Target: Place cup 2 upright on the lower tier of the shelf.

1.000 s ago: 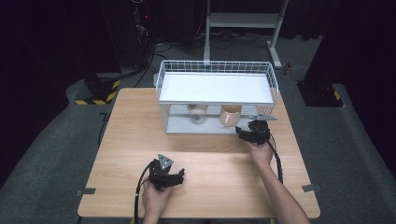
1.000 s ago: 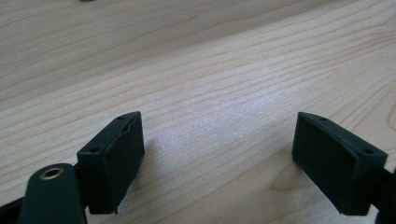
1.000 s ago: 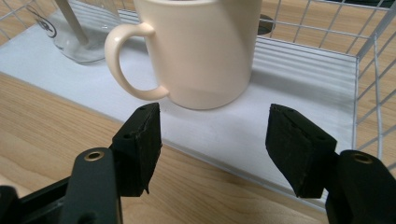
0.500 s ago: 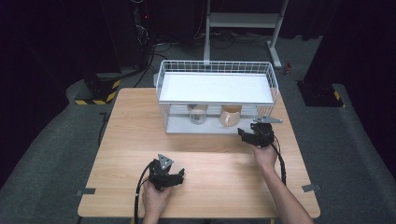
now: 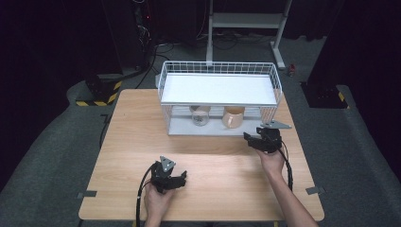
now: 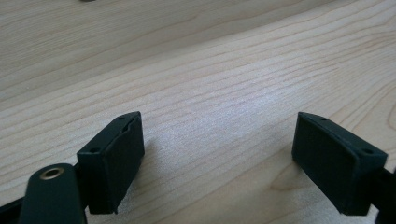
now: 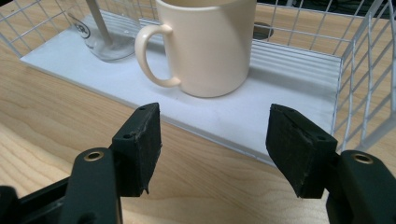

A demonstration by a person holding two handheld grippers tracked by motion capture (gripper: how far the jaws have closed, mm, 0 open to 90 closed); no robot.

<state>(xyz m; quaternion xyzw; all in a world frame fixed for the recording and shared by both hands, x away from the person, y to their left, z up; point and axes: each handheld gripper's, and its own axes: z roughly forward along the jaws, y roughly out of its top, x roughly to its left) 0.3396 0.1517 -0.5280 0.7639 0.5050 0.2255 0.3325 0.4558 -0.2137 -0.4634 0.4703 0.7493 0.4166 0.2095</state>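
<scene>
**Both grippers wide open, nothing held**

Right gripper (image 7: pixel 215 140) has its jaws spread wide, gripping nothing, sitting just in front of the wire rack's (image 5: pixel 218 72) lower shelf (image 7: pixel 261 116). A cream mug (image 7: pixel 208 44) stands upright there, handle toward the clear glass (image 7: pixel 100 30) beside it. Left gripper (image 6: pixel 217 158) is open too, low over bare wooden table (image 5: pixel 142 127).

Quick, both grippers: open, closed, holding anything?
Left gripper: open, empty, low over the bare table.
Right gripper: open, empty, facing the cream mug on the rack's bottom shelf.
</scene>
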